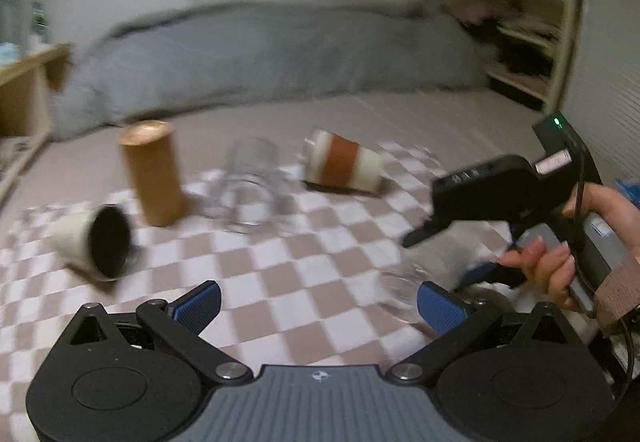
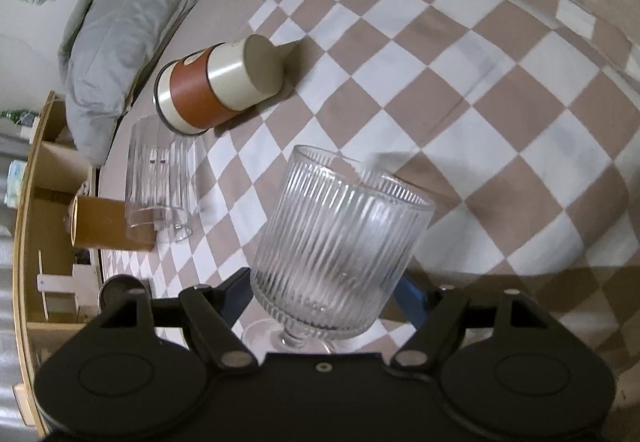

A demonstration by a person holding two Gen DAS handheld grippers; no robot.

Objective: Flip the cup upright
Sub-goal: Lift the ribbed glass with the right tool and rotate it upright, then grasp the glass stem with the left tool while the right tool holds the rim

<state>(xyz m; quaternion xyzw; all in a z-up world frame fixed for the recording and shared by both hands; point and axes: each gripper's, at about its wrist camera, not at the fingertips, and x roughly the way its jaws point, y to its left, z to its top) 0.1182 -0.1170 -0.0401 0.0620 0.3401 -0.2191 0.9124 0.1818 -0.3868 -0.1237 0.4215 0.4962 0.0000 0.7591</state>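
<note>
The right hand-held gripper clamps the ribbed goblet low on its bowl, tilted above the checked blanket's near edge. Smooth glass could slip; soft bedding could topple it. The left hand-held gripper gapes wide, empty.

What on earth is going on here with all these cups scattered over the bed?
A person holds a pair of tongs in each hand, working over a brown-and-white checkered blanket. The right tongs are closed around a ribbed clear glass goblet, whose mouth points away from the camera. The left tongs are open and hold nothing. A cream tumbler with a rust-brown band and a white cup with a dark inside lie on their sides; a tan cylindrical cup stands on end.
</note>
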